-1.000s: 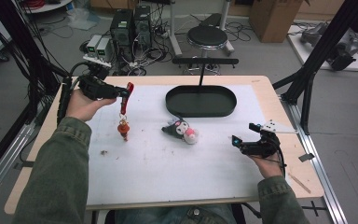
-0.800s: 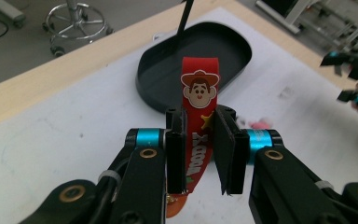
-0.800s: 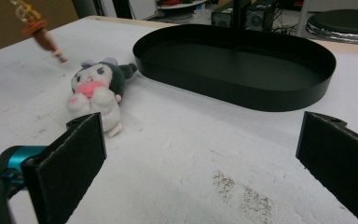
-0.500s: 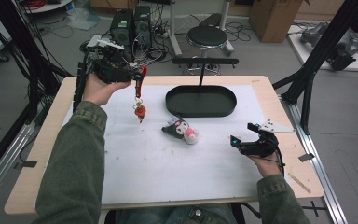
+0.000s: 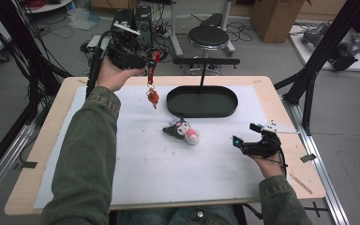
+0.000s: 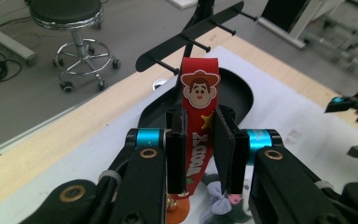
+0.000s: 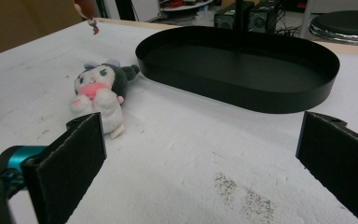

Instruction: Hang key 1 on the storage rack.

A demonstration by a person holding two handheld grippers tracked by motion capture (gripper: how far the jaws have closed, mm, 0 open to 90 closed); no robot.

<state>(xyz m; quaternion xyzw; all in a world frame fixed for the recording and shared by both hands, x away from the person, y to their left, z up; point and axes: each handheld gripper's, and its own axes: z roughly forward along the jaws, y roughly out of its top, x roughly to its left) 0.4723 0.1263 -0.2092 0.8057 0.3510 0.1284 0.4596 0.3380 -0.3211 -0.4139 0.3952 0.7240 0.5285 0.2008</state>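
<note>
Now my left tongs (image 5: 153,58) have carried the red strap keychain (image 5: 152,79) up and farther, clamped, dangling left of the black stand tray (image 5: 202,102). My left gripper view shows its cowboy face (image 6: 199,87). My right tongs (image 5: 245,137) rest wide open and empty near right; the plush toy (image 7: 100,91) lies mid-worktop (image 5: 136,159).
</note>
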